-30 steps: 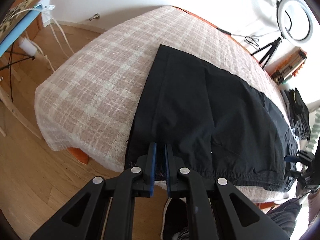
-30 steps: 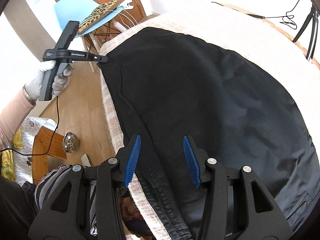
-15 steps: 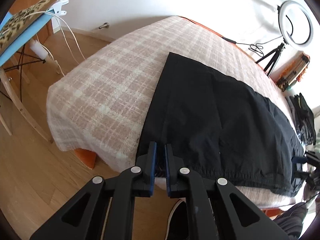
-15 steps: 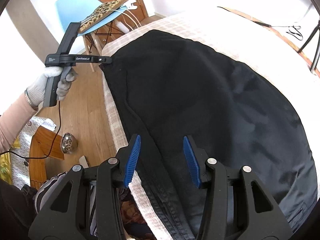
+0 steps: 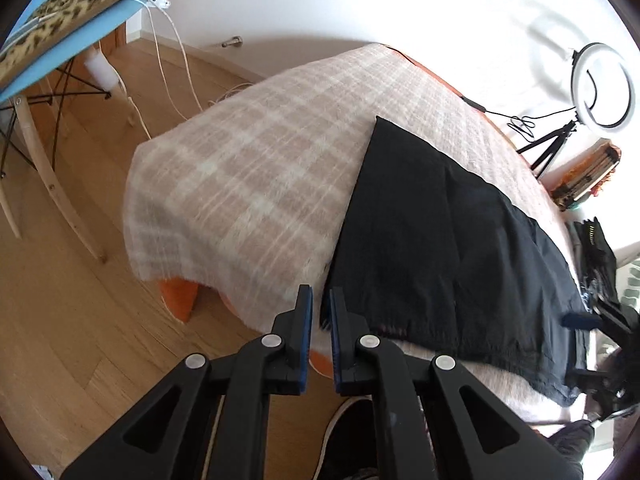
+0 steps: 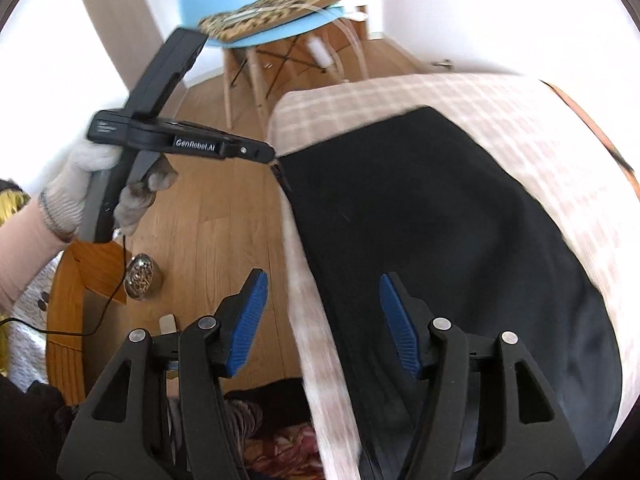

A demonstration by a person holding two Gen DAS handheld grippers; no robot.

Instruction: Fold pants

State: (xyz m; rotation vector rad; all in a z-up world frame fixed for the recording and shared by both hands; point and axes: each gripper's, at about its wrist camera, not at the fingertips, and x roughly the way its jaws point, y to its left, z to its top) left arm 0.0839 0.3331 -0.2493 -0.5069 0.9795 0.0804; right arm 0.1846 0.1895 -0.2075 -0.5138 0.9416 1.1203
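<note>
The left gripper (image 5: 321, 312) is clamped on a corner of the pants (image 5: 440, 240); the right gripper (image 6: 320, 312) hovers spread over them.

From my right wrist view I can read "GenRobot.AI" in white letters on the black side of the left gripper (image 6: 276, 157), along its arm just behind the fingers. A second small white label sits further back on that same body near the handle, but it is too blurred for me to read. I find no other legible text.
</note>
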